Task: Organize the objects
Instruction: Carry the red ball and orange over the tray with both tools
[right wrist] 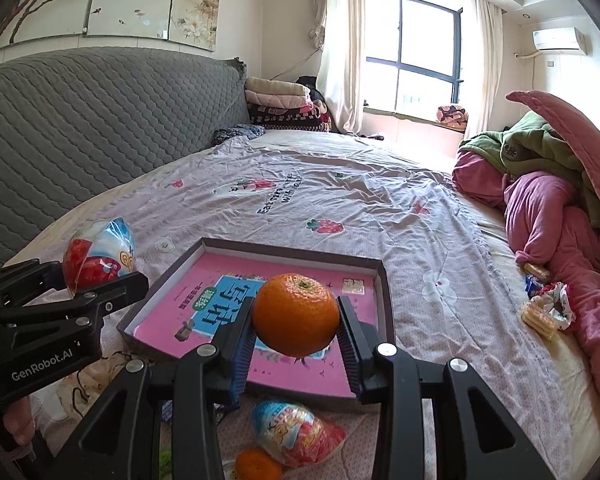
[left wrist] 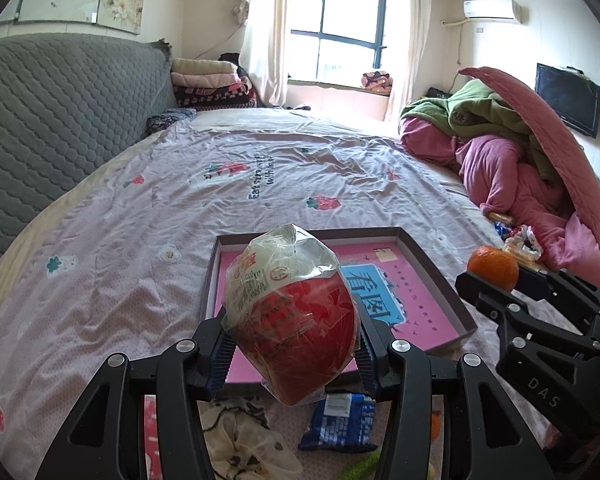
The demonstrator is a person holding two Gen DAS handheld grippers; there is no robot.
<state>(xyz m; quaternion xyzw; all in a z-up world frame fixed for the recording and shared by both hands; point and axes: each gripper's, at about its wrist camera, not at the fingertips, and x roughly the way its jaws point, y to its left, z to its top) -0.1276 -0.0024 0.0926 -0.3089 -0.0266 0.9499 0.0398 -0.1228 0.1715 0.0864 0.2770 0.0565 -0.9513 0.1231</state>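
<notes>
My left gripper is shut on a red-and-white egg-shaped toy in clear wrap, held above the near edge of a shallow box tray with a pink printed bottom. My right gripper is shut on an orange, held over the same tray. Each view shows the other gripper at its side: the orange at right in the left wrist view, the wrapped egg at left in the right wrist view.
On the bed sheet before the tray lie a blue snack packet, a cream scrunchie, a second wrapped egg and a small orange. Biscuits and a scrunchie lie by the pink bedding pile. A grey headboard runs along the left.
</notes>
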